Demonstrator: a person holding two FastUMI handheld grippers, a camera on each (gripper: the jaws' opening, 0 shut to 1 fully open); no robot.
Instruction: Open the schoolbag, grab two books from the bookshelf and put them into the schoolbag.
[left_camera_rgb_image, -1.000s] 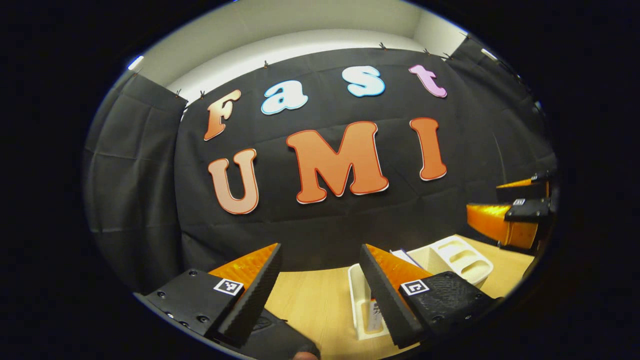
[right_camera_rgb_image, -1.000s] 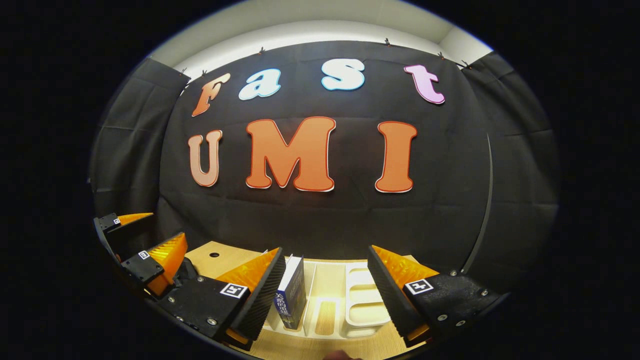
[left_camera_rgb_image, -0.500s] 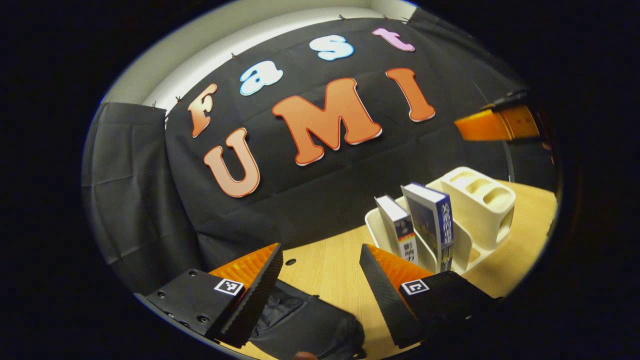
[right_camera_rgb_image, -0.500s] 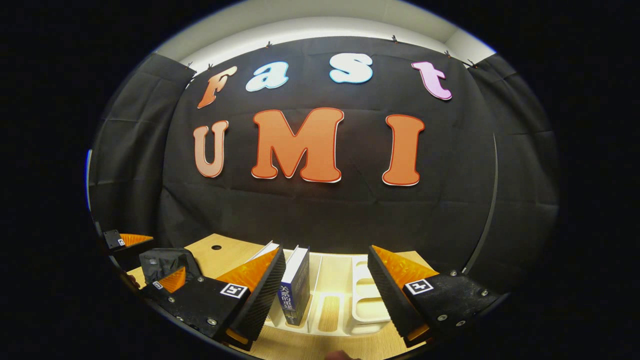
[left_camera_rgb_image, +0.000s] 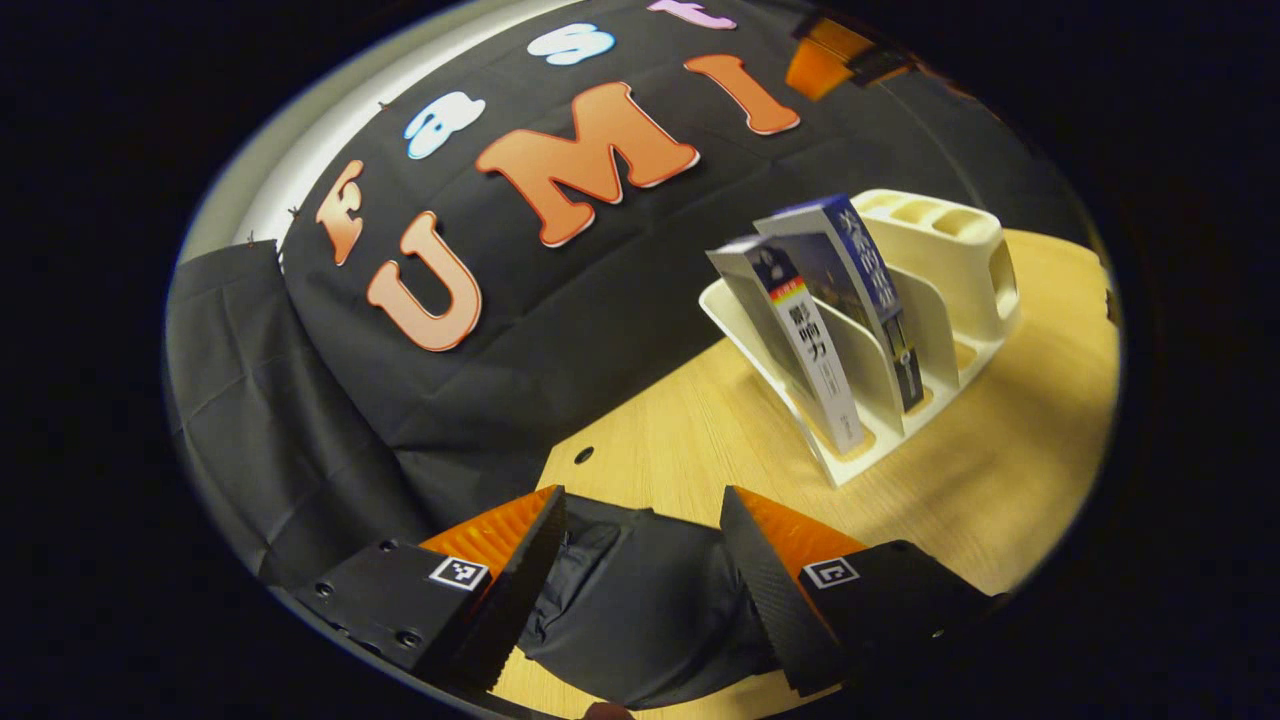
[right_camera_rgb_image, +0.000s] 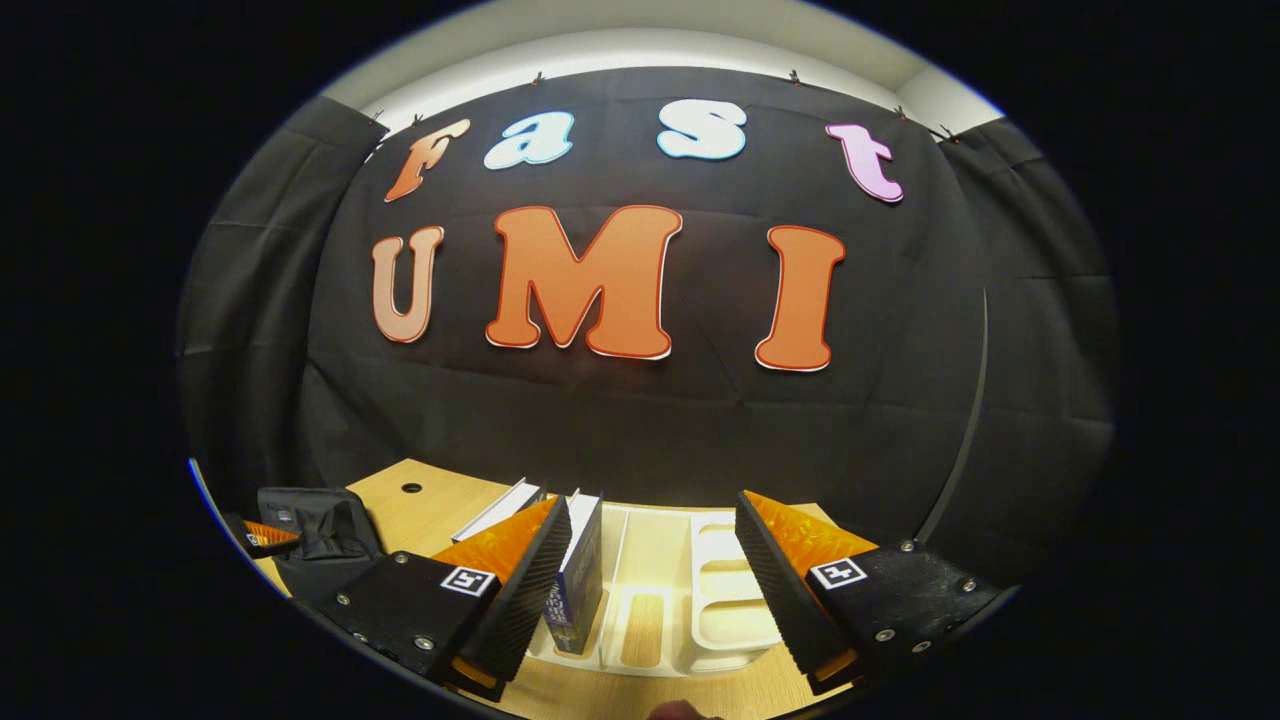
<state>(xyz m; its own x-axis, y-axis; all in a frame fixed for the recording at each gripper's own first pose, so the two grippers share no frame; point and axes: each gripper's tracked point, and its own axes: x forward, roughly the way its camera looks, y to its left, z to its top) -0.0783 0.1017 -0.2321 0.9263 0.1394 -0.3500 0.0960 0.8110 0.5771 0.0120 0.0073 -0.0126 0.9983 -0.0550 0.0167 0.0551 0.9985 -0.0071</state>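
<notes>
The left gripper (left_camera_rgb_image: 640, 580) hangs low over the black schoolbag (left_camera_rgb_image: 640, 600), its two fingers spread wide with the bag's dark fabric showing in the gap between them; whether they touch the cloth I cannot tell. The bag lies on the wooden tabletop (left_camera_rgb_image: 1000, 470) close to the edge nearest that gripper. Farther along the tabletop, toward the black booth wall (left_camera_rgb_image: 300, 400), stands the cream bookshelf (left_camera_rgb_image: 950, 250) with two books leaning in its slots: a white-spined book (left_camera_rgb_image: 810, 350) and, just beside it, a blue-spined book (left_camera_rgb_image: 870, 280).

The right gripper (right_camera_rgb_image: 650, 590) is held above the bookshelf (right_camera_rgb_image: 730, 600), its fingers also spread and holding nothing. The blue-spined book (right_camera_rgb_image: 575, 590) stands just inside its left finger. From that side the schoolbag (right_camera_rgb_image: 320, 530) lies well off to the left on the tabletop (right_camera_rgb_image: 440, 500).
</notes>
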